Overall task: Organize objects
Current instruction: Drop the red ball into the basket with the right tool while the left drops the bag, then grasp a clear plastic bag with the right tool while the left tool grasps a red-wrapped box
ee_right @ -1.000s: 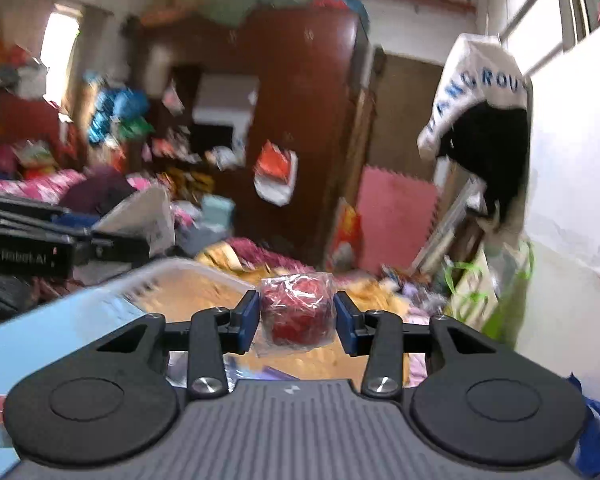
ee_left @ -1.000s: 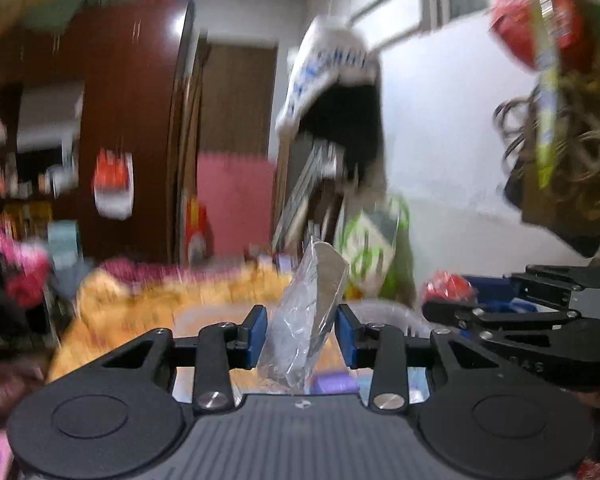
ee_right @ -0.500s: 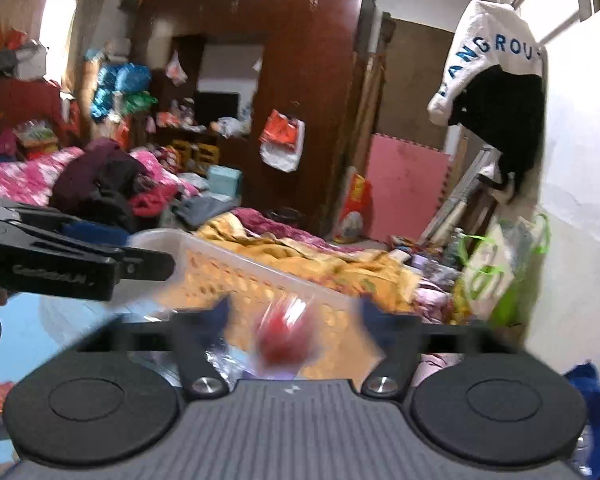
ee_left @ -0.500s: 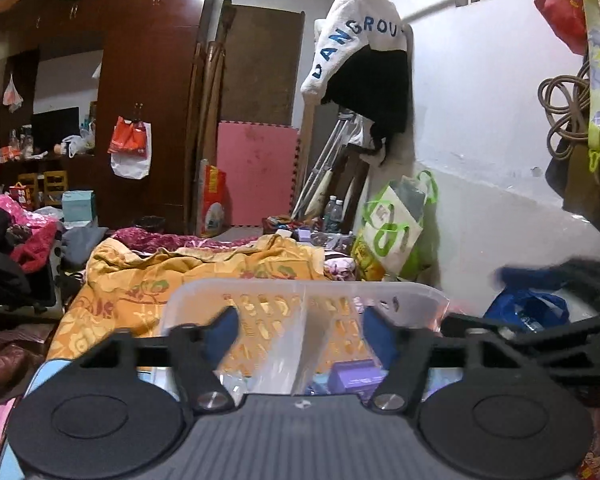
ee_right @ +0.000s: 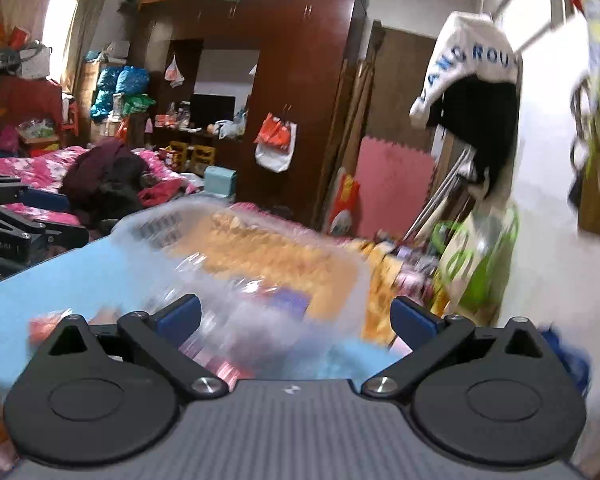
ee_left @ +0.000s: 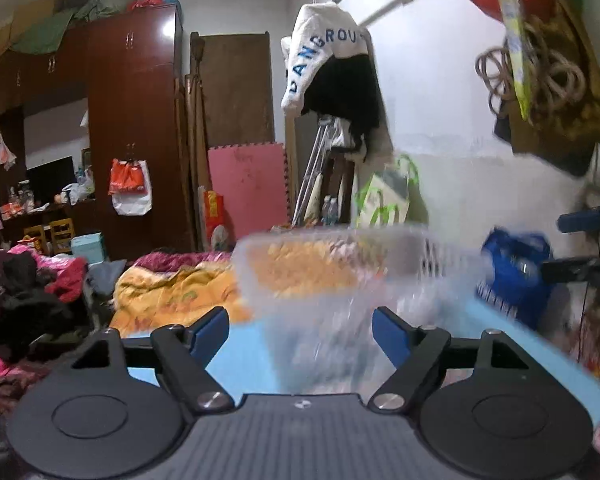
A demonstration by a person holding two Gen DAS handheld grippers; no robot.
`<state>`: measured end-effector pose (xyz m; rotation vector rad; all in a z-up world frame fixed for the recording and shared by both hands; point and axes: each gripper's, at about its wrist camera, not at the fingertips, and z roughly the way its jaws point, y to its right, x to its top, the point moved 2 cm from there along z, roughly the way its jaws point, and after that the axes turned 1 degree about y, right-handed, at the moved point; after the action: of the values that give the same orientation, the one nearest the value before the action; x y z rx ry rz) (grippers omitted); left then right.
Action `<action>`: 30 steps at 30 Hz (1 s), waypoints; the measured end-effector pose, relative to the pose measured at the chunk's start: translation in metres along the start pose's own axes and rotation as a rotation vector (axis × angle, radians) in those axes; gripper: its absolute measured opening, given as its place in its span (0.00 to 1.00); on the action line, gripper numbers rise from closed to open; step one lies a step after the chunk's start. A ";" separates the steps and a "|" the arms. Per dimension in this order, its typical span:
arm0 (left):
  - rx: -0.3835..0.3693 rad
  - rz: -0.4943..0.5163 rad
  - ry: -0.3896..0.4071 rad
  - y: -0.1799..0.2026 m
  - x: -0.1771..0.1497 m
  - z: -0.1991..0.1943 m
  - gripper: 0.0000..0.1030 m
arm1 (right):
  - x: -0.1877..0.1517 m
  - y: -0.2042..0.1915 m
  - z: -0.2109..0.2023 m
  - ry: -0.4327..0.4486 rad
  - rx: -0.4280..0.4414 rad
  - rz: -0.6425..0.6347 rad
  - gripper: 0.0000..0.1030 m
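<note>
Judging from how things lie, both hands have just let go: the left gripper (ee_left: 301, 330) and the right gripper (ee_right: 296, 318) each stand with their blue fingers (ee_left: 209, 334) well apart, the jaws having just been opening, and nothing is pressed between the pads of either. Ahead of and between both pairs of fingers sits the clear plastic basket (ee_left: 332, 256), resting on the light blue desk (ee_left: 240, 360), and blurred packets show through its wall, so at least part of the sorting looks done. How many objects remain outside is hard to say, because the near field is smeared by motion. The right wrist view shows what the left does not: a reddish packet (ee_right: 46, 326) lying on the desk just left of the left-hand finger, plus more orange wrapping at the lower left edge, which I judge to be items yet to be collected; it also shows something purple inside the basket. The left wrist view alone shows the blue bag (ee_left: 514, 276) beyond the desk's right edge, with the other gripper's dark body beside it at the frame edge.
</note>
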<state>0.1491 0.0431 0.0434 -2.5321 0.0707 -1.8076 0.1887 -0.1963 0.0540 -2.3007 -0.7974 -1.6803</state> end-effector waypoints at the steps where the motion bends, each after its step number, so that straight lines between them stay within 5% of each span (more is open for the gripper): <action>1: 0.017 0.001 -0.002 -0.003 -0.014 -0.009 0.80 | -0.011 -0.005 -0.006 0.002 0.033 0.036 1.00; 4: 0.065 -0.015 -0.018 -0.016 -0.046 -0.026 0.80 | -0.050 -0.022 -0.022 0.039 0.179 0.158 1.00; 7: 0.026 -0.065 -0.056 -0.029 -0.060 -0.025 0.81 | -0.080 -0.033 -0.016 0.066 0.261 0.261 1.00; 10: 0.015 -0.068 -0.097 -0.029 -0.073 -0.012 0.81 | -0.090 -0.045 0.015 -0.017 0.336 0.278 1.00; 13: -0.001 -0.049 -0.106 -0.022 -0.081 -0.006 0.81 | -0.093 -0.052 0.032 -0.006 0.261 0.213 0.98; 20: -0.014 -0.014 -0.129 -0.009 -0.096 -0.001 0.81 | -0.100 -0.055 0.049 -0.052 0.288 0.194 0.57; 30: 0.015 -0.007 -0.178 -0.007 -0.104 0.013 0.81 | -0.108 -0.069 0.064 -0.104 0.288 0.156 0.56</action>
<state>0.1279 0.0560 -0.0587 -2.6724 0.0440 -1.5702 0.1819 -0.1433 -0.0790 -2.1995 -0.7974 -1.2971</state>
